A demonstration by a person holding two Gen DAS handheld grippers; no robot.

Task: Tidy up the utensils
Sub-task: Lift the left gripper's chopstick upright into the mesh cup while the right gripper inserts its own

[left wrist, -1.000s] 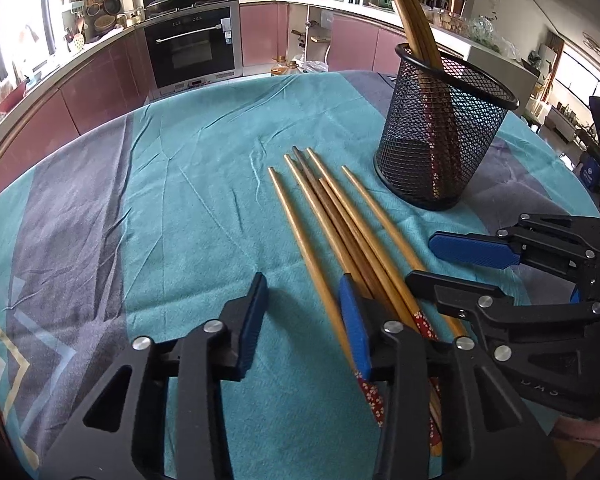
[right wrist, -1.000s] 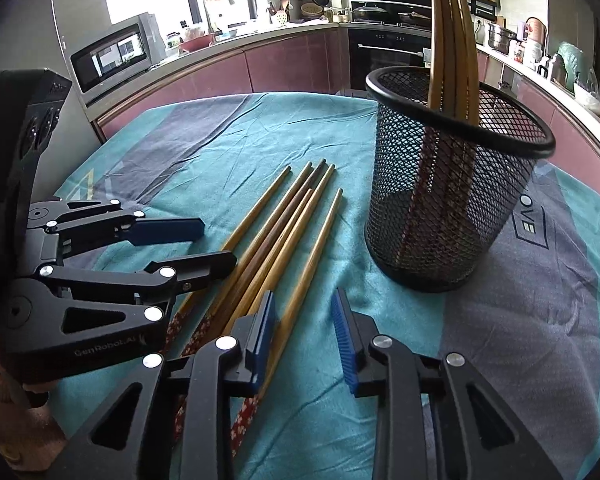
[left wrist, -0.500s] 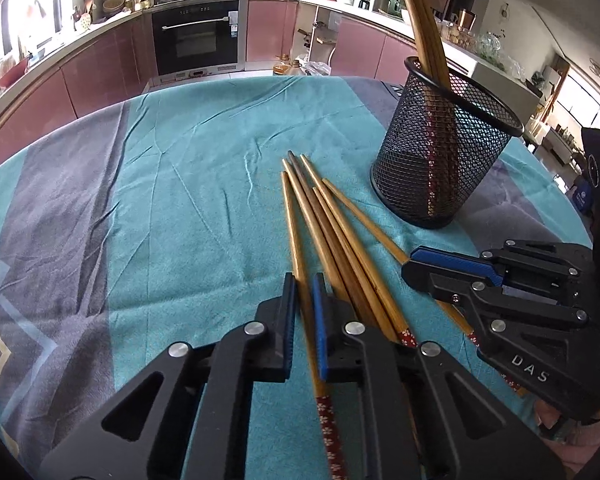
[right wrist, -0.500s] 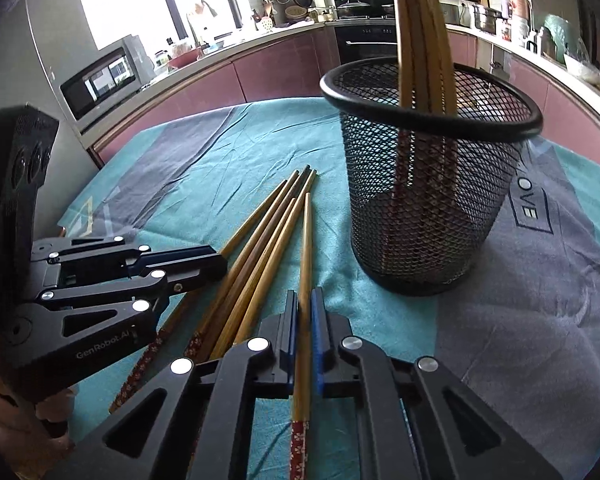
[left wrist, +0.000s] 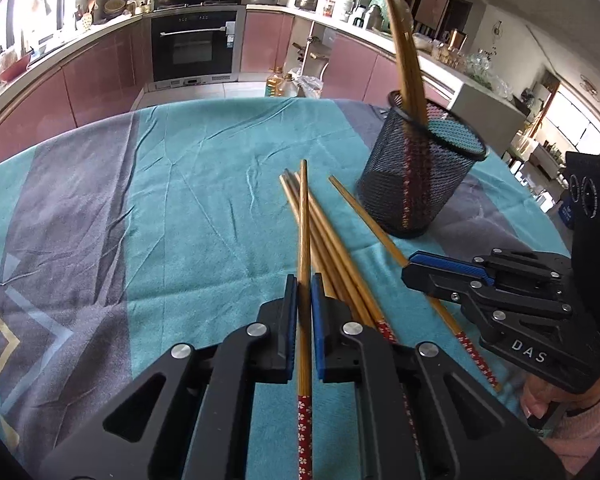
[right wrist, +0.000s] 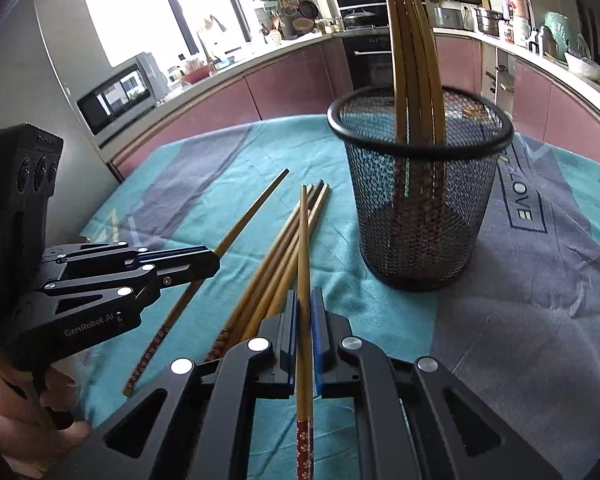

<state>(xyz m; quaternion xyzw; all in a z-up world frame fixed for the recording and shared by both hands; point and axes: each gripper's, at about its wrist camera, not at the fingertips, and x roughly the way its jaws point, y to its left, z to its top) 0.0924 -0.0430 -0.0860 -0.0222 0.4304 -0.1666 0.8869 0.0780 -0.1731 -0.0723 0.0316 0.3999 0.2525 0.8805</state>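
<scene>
My left gripper (left wrist: 304, 280) is shut on one bamboo chopstick (left wrist: 303, 220) with a red patterned end, its tip raised over the loose chopsticks (left wrist: 336, 252) on the teal cloth. My right gripper (right wrist: 304, 292) is shut on another chopstick (right wrist: 302, 240), also lifted above the loose pile (right wrist: 272, 276). The black mesh holder (left wrist: 420, 184) stands upright beyond the pile with several chopsticks in it. In each wrist view the other gripper shows at the side, the right gripper (left wrist: 410, 269) and the left gripper (right wrist: 215, 260), each clamped on its chopstick.
The round table carries a teal and grey cloth (left wrist: 180, 208). Kitchen cabinets and an oven (left wrist: 196, 46) lie beyond the far edge, and a microwave (right wrist: 120, 96) stands on the counter. A person's hand (left wrist: 560, 404) holds the right gripper's handle.
Both grippers went from open to shut, each on one chopstick from the pile. Both chopsticks have since risen off the cloth, tips now angled above the others.
</scene>
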